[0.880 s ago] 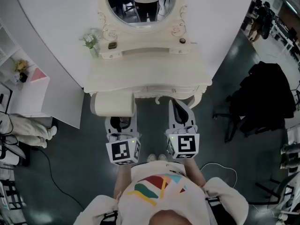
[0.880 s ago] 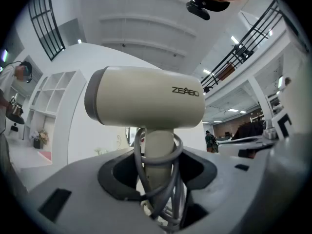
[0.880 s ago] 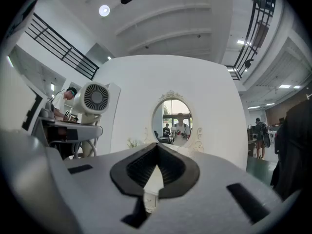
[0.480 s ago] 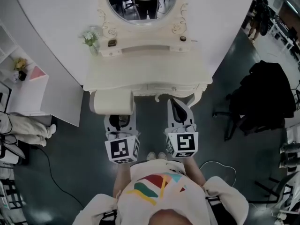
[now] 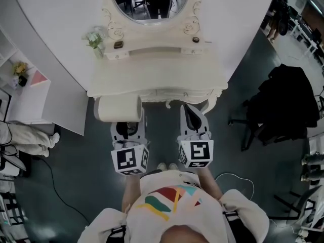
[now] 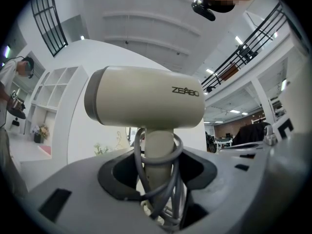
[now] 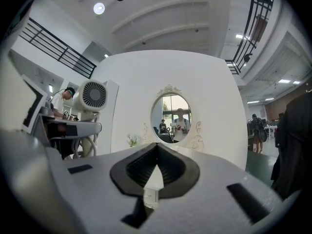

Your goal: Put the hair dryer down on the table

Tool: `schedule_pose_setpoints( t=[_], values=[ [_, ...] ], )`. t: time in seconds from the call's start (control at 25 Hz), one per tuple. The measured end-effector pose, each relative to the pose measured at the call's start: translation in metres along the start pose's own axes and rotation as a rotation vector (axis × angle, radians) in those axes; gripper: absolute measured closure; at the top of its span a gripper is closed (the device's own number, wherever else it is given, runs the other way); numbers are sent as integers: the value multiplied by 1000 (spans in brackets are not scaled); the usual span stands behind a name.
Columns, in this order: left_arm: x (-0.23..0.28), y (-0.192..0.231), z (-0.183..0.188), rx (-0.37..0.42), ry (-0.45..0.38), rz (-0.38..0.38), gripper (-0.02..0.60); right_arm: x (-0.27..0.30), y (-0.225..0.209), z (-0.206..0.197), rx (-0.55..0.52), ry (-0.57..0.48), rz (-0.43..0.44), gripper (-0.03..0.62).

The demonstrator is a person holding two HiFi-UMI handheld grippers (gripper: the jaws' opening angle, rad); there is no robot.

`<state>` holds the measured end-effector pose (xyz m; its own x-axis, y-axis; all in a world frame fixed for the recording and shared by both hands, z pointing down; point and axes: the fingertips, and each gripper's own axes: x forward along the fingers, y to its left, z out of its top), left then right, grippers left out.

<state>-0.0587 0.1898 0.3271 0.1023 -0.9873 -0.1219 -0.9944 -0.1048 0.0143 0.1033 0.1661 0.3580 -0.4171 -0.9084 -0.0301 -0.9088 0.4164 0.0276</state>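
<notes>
A cream hair dryer (image 5: 117, 109) lies crosswise above the floor, just short of the front edge of the white dressing table (image 5: 157, 80). My left gripper (image 5: 127, 129) is shut on its handle (image 6: 159, 152), which has the grey cord wound round it. The barrel (image 6: 146, 101) stands above the jaws in the left gripper view. My right gripper (image 5: 191, 116) is beside it to the right, shut and empty, with its tip near the table's front edge. In the right gripper view (image 7: 155, 172) the dryer's rear grille (image 7: 93, 95) shows at the left.
An oval mirror (image 5: 149, 1) rises behind the tabletop, with a small flower vase (image 5: 95, 40) and small dark items (image 5: 118, 44) on its back ledge. A dark chair draped with black cloth (image 5: 286, 105) stands to the right, and a white shelf unit (image 5: 30, 92) to the left.
Both grippers and the hair dryer have edged slightly up the picture toward the table. The grip on the handle is the same.
</notes>
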Motion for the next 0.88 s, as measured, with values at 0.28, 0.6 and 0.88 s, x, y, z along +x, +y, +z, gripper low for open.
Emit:
schedule_pose_setpoints(
  t=[0.28,0.6,0.88],
  values=[
    [0,-16,-7,-13,-31,17,374,-10,-22,-15,11,8,21,594],
    [-6,-28,-16,-29,-17,33,374,-19,-32,-27,44,32,52,594],
    [-2,-32,-18,-26,-23,40,374,-19,-36,-33,26,48,74,594]
  ],
)
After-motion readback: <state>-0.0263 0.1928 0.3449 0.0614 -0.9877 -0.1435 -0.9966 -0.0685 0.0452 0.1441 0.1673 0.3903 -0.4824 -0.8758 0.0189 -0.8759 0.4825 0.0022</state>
